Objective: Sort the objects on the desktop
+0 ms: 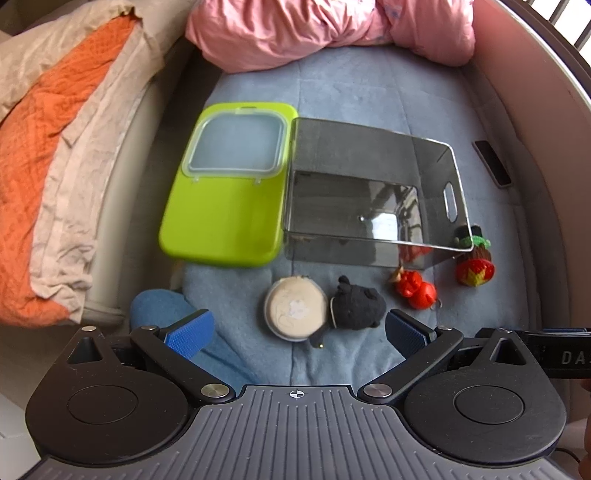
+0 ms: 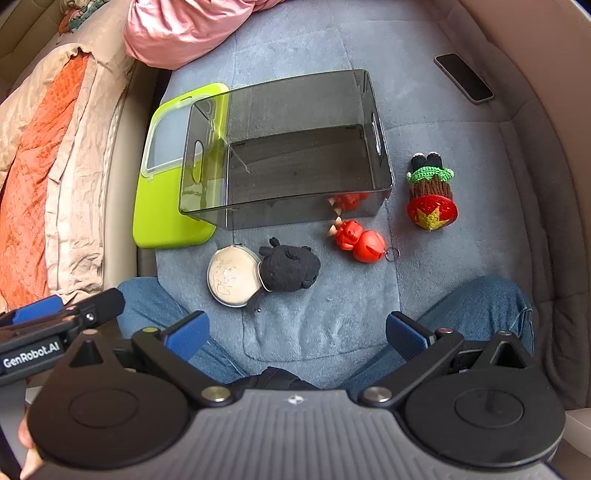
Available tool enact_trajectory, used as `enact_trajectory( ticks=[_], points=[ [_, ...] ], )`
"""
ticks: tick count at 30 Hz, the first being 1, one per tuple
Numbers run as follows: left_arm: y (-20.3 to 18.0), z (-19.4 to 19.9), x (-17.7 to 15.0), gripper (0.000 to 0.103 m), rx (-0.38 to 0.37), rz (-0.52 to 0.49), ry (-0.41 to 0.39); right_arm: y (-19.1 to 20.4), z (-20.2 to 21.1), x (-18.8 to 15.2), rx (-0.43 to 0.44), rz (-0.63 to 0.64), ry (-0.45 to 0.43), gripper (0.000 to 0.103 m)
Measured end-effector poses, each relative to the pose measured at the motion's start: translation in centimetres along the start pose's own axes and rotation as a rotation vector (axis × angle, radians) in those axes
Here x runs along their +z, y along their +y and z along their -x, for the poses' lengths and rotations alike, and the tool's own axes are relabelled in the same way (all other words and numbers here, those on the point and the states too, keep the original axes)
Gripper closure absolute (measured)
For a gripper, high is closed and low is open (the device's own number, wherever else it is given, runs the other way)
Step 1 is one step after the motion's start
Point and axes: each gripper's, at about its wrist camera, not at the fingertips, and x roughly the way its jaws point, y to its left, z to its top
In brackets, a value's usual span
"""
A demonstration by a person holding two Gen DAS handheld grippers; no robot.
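Note:
A smoky clear bin (image 1: 373,218) (image 2: 288,166) stands empty on the blue blanket. In front of it lie a round cream compact (image 1: 295,308) (image 2: 232,277), a black plush toy (image 1: 356,306) (image 2: 290,269), a red figurine keychain (image 1: 415,290) (image 2: 360,240) and a knitted doll with a red star hat (image 1: 474,262) (image 2: 432,192). My left gripper (image 1: 295,332) is open and empty, just short of the compact and plush. My right gripper (image 2: 295,334) is open and empty, further back above the person's lap.
A lime-green lid (image 1: 229,192) (image 2: 166,184) lies left of the bin. A dark phone (image 1: 493,164) (image 2: 463,77) lies at the right. A pink quilt (image 1: 325,29) is behind, orange and beige bedding (image 1: 48,147) at the left. The person's jeans-clad knees (image 2: 476,306) flank the blanket.

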Motion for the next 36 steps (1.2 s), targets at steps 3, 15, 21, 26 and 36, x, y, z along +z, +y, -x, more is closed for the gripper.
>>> enact_trajectory(
  ticks=[3, 15, 21, 26, 36],
  points=[
    [-0.1, -0.1, 0.0, 0.000, 0.003, -0.004, 0.002, 0.0, 0.1, 0.0, 0.002, -0.001, 0.000, 0.000],
    [0.2, -0.1, -0.2, 0.000, 0.000, -0.004, 0.017, 0.2, -0.7, 0.1, 0.000, -0.006, 0.021, 0.000],
    [0.0, -0.5, 0.0, 0.000, 0.012, -0.004, 0.028, -0.5, -0.8, -0.2, 0.022, -0.009, 0.024, 0.000],
    [-0.1, -1.2, 0.0, 0.000, 0.007, -0.010, 0.050, -1.4, -1.0, 0.1, 0.013, -0.042, 0.031, 0.000],
    [-0.3, -0.7, 0.0, 0.000, -0.017, -0.007, 0.041, -0.5, -0.4, -0.1, 0.006, -0.002, 0.019, 0.000]
  ],
)
